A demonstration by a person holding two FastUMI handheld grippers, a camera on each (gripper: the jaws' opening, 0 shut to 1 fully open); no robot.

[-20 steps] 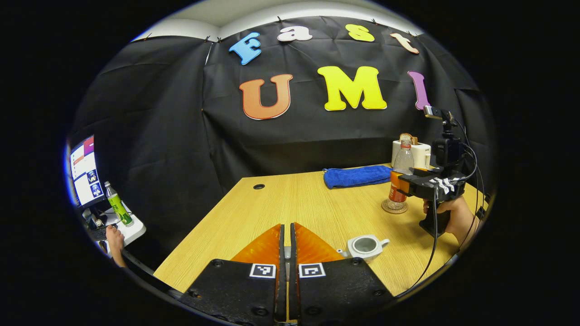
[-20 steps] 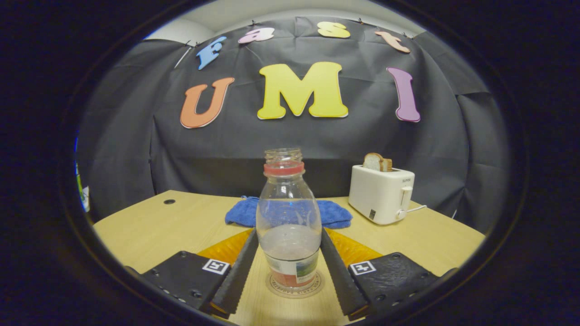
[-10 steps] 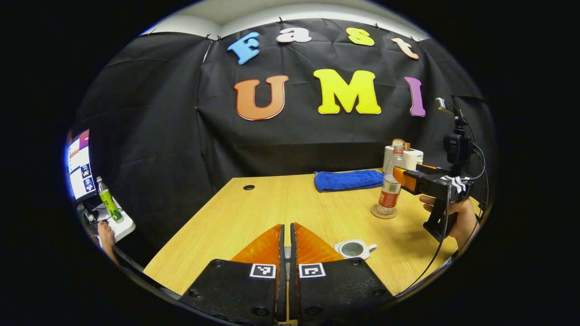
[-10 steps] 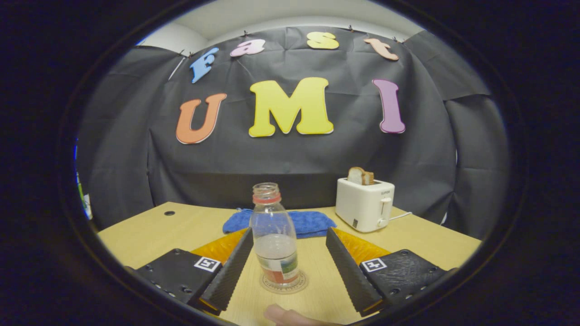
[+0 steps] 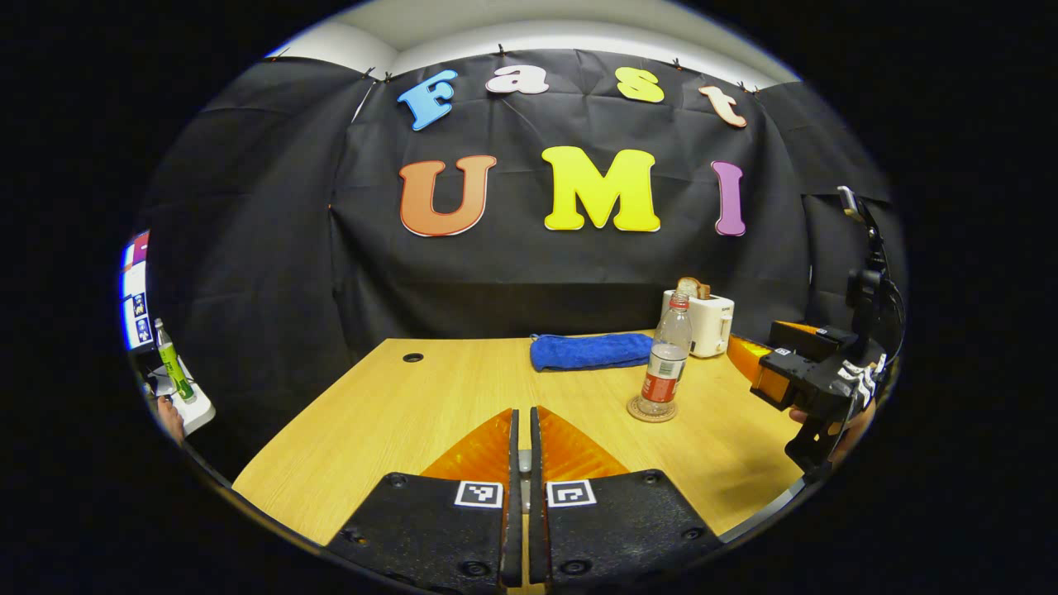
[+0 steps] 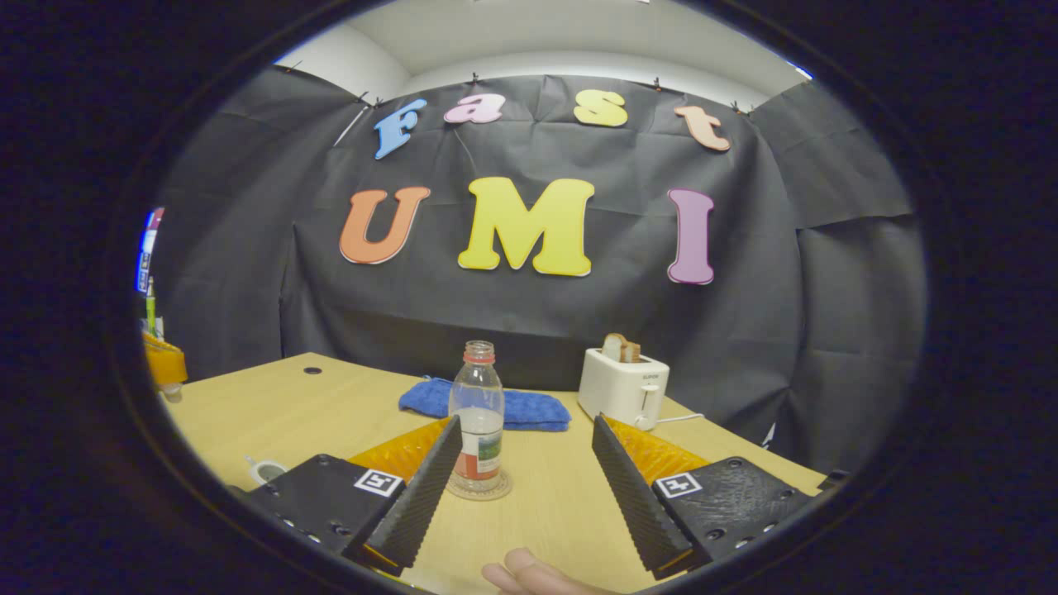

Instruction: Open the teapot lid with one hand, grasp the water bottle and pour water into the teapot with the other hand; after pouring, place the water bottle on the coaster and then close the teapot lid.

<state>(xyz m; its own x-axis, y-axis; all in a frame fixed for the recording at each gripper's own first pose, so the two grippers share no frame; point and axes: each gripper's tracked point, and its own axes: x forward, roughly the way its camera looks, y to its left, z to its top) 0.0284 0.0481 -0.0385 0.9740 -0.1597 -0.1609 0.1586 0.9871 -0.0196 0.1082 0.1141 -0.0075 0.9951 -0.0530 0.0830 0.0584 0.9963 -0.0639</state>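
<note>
In the left gripper view, the water bottle (image 5: pixel 664 354) is standing up straight on a round coaster (image 5: pixel 651 409), a little right of the middle of the picture. The bottle is see-through, has no cap, and is wearing a red and white label that is too small to read. Behind it a blue towel (image 5: pixel 589 350) is lying flat, and a white toaster (image 5: pixel 700 325) is sitting near the back edge of the wooden table (image 5: pixel 397 413). The left gripper (image 5: pixel 521 434) at the bottom is pressing its two fingers together, nearly touching, and I cannot tell if anything is between them. The right gripper (image 5: pixel 756 368) is waiting at the right edge, apart from the bottle. Lots of bare table is lying open on the left. In the right gripper view, the bottle (image 6: pixel 477 420) is standing on its coaster (image 6: pixel 478 489) near the bottom middle, just past the fingers. The right gripper (image 6: pixel 521 446) is spreading its fingers wide and holding nothing. The white teapot (image 6: pixel 264 471) is peeking out at the lower left, and its top is looking open. The toaster (image 6: pixel 622 387) has a small word on it, too blurry to read. A fingertip (image 6: pixel 529 570) is showing at the bottom edge.
</note>
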